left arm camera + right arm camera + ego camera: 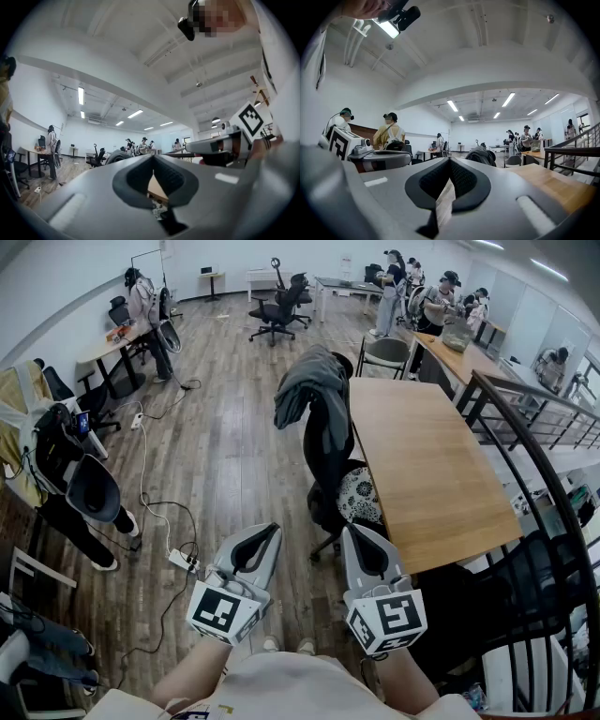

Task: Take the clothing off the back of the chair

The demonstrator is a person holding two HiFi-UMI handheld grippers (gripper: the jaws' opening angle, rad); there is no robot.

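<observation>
Head view, items listed left to right.

1. Person: stands at the floor's left edge, in dark trousers.
2. Power strip: white, lies on the wood floor near the left gripper. A white cable runs from it toward the far left wall.
3. Left gripper: held level and pointing away from the person, marker cube at its rear. Its fingers are pressed together with nothing between them. The left gripper view shows the pads meeting along one seam.
4. Right gripper: just beside the left one and parallel to it, also level. Its fingers are likewise closed tight and grip nothing, as the right gripper view shows.
5. Clothing: a grey garment draped over the top edge of the chair back, with most of it hanging down the back's left side. It lies ahead of both grippers and well apart from them, touched by neither.
6. Chair: black, stands at the desk's left long edge. A patterned cushion rests on its seat.
7. Desk: long, with a wooden top. A grey chair stands at its far end.
8. Railing: black metal, right of the desk.
9. People: a standing group beyond the desk's far right corner.
</observation>
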